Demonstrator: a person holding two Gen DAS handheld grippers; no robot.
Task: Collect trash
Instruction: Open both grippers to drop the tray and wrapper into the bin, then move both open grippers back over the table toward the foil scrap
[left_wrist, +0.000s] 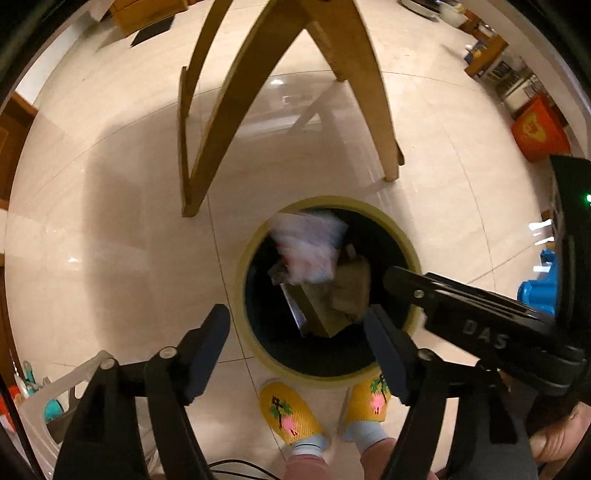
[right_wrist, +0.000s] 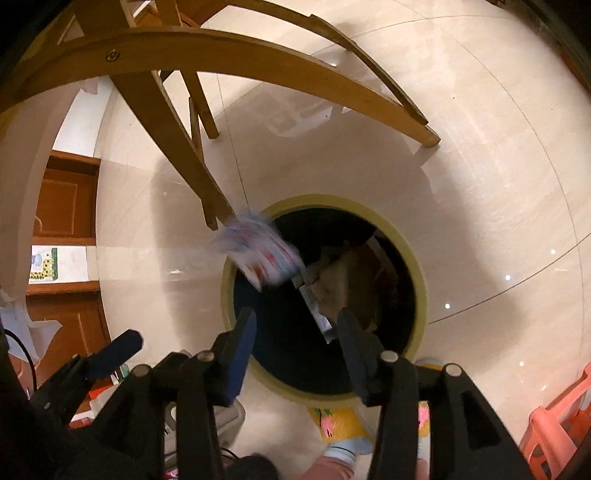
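Note:
A round trash bin with a yellow-green rim (left_wrist: 413, 258) (right_wrist: 416, 266) stands on the tiled floor below both grippers. A blurred white, red and blue wrapper (left_wrist: 308, 247) (right_wrist: 258, 253) is in the air at the bin's mouth, free of both grippers. Brown paper (left_wrist: 351, 291) (right_wrist: 334, 284) and a flat package lie inside. My left gripper (left_wrist: 297, 334) is open and empty over the bin's near left side. My right gripper (right_wrist: 297, 332) is open and empty above the bin, and it also shows in the left wrist view (left_wrist: 461, 306).
Wooden chair legs (left_wrist: 229, 110) (right_wrist: 177, 147) stand just beyond the bin. The person's feet in yellow slippers (left_wrist: 288, 413) are at the bin's near edge. An orange box (left_wrist: 539, 129) and a blue item (left_wrist: 539, 288) sit right; a pink stool (right_wrist: 557, 424) is near right.

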